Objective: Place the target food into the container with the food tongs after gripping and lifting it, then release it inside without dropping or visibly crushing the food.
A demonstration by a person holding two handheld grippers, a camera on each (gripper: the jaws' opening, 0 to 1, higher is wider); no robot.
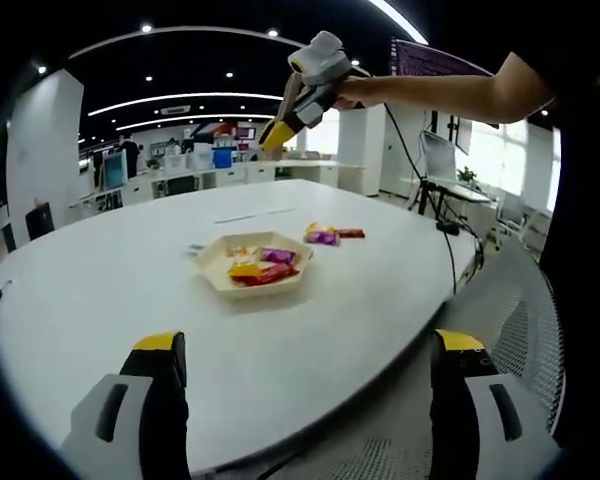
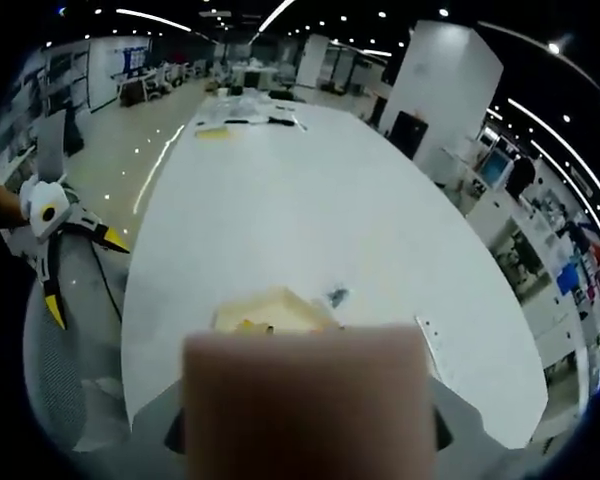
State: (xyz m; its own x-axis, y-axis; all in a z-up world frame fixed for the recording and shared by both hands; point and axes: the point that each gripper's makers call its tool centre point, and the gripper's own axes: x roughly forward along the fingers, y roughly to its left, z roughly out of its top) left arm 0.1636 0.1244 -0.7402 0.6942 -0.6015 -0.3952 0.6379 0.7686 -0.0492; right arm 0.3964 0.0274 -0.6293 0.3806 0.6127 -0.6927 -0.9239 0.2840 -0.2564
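Observation:
A cream, many-sided tray (image 1: 212,262) sits mid-table with several wrapped sweets (image 1: 263,268) in it. Two more wrapped sweets (image 1: 326,236) lie just behind it on the white table (image 1: 100,270). My left gripper (image 1: 310,345) is low at the near table edge, its yellow-tipped jaws wide apart and empty. A hand holds my right gripper (image 1: 273,138) high above the tray, and its jaws look closed together. In the right gripper view a blurred pinkish block (image 2: 305,400) hides that gripper's jaws. The tray (image 2: 270,310) peeks above the block. The left gripper (image 2: 85,280) stands open at the left.
A mesh chair (image 1: 520,330) stands at the table's near right corner. A laptop on a stand (image 1: 445,160) and cables are beyond the right edge. Papers and small items (image 2: 245,120) lie at the table's far end. A small object (image 2: 335,295) lies beside the tray.

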